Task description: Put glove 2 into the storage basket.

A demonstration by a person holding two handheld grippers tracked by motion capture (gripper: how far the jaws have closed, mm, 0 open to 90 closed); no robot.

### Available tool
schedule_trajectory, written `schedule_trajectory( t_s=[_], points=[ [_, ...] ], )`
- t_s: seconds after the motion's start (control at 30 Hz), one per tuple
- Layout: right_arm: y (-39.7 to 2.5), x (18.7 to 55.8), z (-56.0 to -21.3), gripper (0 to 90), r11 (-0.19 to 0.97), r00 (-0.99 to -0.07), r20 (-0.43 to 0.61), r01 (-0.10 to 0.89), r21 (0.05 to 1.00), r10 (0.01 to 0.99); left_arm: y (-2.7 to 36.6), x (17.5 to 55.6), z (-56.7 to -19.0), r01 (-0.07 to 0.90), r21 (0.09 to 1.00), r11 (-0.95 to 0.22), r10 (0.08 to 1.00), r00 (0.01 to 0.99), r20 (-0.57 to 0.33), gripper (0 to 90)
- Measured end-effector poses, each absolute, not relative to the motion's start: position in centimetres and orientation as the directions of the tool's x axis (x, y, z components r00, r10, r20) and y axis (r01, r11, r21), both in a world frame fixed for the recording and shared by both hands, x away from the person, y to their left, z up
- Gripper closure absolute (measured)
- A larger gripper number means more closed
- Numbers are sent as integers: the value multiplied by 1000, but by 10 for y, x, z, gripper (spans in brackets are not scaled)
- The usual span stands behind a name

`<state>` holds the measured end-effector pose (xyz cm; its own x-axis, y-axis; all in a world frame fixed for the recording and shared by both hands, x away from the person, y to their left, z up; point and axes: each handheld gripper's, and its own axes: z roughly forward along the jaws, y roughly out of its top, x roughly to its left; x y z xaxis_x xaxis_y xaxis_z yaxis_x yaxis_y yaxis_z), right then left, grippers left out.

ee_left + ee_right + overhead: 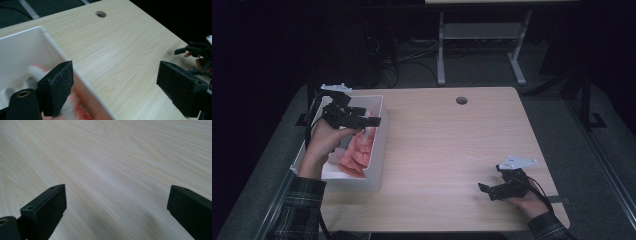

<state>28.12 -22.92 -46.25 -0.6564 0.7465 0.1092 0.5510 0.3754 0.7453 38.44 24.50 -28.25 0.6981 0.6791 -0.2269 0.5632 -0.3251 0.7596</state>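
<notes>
While nothing sits between its spread jaws, the right hand-held gripper (486, 191) rests low at lower right of the frame on the bare worktop (452, 150). Further up at left, the left hand-held gripper (374, 121), jaws apart, empty, hovers over the right wall of the white bin (379, 150). Pink cloths (357, 155) lie inside the bin. Cable hole (461, 100) at the far edge.
</notes>
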Motion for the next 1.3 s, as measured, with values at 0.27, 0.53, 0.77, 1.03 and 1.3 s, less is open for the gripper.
schedule_trajectory(
  t_s=[0.27,0.53,0.77,1.03,1.3],
  points=[
    [-229,281,-463,21,379,-658,108,551,744,745,203,375,-280,509,771,-384,623,758,-190,139],
    [-227,280,-463,22,377,-657,105,548,747,746,166,364,-287,460,768,-445,579,802,-145,139],
    [-228,280,-463,22,380,-659,104,547,746,745,139,353,-295,421,749,-511,552,829,-90,139],
    [-227,280,-463,21,383,-662,102,545,746,742,114,347,-320,406,732,-547,524,848,-79,139],
    [-227,280,-463,22,383,-661,101,545,745,744,96,340,-348,394,718,-574,505,860,-69,138]
  ],
)
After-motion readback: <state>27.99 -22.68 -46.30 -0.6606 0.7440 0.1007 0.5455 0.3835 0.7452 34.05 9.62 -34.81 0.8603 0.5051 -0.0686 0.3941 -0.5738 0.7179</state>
